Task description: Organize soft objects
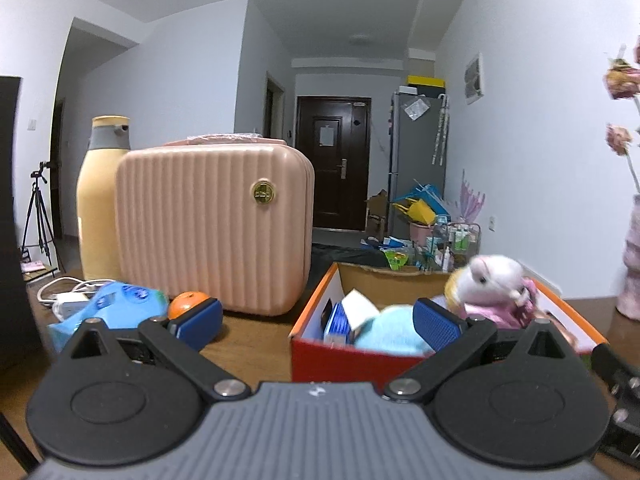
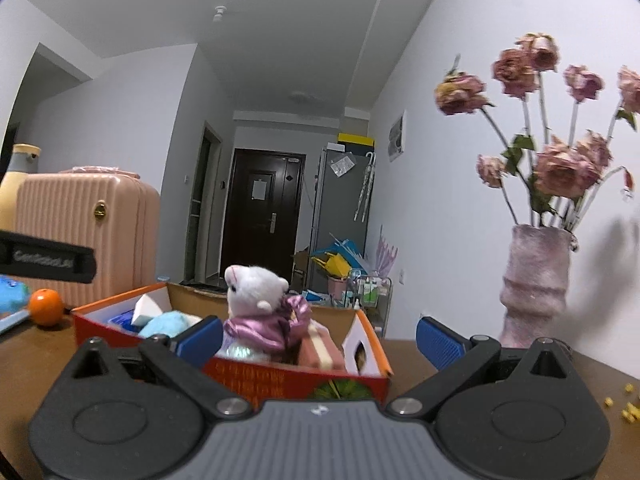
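Left gripper (image 1: 318, 322) spread over box (image 1: 336, 354) rim; right gripper (image 2: 319, 334) agape

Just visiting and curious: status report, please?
Left gripper open, right gripper open, both empty. White plush sits in the red box. Nothing blocking.

White walls; dark door (image 1: 333, 162) at hallway end; grey fridge (image 1: 418, 140) beside it; wooden table (image 2: 520, 376).

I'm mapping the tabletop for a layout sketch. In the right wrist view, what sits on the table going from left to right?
Blue soft item → orange → red cardboard box holding the white plush toy → pink vase of dried roses → yellow crumbs.
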`<state>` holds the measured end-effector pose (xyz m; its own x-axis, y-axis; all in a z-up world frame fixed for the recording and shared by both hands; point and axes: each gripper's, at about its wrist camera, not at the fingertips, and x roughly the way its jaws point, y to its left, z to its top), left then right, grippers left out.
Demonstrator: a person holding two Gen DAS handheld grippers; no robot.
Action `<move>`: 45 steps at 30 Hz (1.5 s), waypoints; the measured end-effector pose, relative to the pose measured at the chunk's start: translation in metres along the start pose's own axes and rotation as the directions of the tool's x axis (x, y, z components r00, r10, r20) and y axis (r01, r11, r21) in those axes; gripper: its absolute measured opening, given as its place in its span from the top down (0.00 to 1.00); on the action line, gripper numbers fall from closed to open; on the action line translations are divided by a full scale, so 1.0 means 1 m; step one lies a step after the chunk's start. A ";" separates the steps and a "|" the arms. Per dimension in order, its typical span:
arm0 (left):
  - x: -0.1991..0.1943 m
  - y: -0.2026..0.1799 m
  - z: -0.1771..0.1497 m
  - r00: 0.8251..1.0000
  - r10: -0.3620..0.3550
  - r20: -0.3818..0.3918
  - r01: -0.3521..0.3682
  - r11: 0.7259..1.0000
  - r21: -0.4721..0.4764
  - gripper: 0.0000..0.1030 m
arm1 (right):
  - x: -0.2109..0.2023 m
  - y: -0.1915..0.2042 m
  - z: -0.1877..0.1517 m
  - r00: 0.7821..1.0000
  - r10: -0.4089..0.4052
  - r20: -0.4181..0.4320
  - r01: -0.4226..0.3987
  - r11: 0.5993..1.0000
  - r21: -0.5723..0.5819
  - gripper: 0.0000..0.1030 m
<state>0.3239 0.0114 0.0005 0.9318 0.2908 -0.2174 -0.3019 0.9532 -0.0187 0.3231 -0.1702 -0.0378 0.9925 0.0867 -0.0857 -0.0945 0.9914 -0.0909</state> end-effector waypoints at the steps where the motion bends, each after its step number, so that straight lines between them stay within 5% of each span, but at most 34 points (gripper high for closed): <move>1: -0.011 0.002 -0.003 1.000 -0.007 -0.003 0.007 1.000 0.007 0.00 | -0.010 -0.003 -0.001 1.000 0.002 -0.003 -0.002 1.000 0.005 0.00; 24: -0.250 0.036 -0.050 0.972 -0.220 -0.080 0.229 0.965 0.126 0.00 | -0.255 -0.033 -0.008 0.986 0.075 -0.149 -0.066 0.996 0.064 0.00; 33: -0.285 0.042 -0.051 0.969 -0.236 -0.074 0.244 0.960 0.137 0.00 | -0.305 -0.040 0.004 0.988 0.075 -0.133 -0.064 0.995 0.083 0.00; 45: -0.293 0.045 -0.052 0.970 -0.236 -0.066 0.243 0.960 0.139 0.00 | -0.315 -0.042 0.009 0.991 0.072 -0.116 -0.061 0.994 0.091 0.00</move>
<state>0.0267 -0.0348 0.0128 0.9612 0.0519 -0.2710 -0.0355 0.9972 0.0651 0.0154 -0.2378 0.0014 0.9675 0.1457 -0.2068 -0.1478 0.9890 0.0054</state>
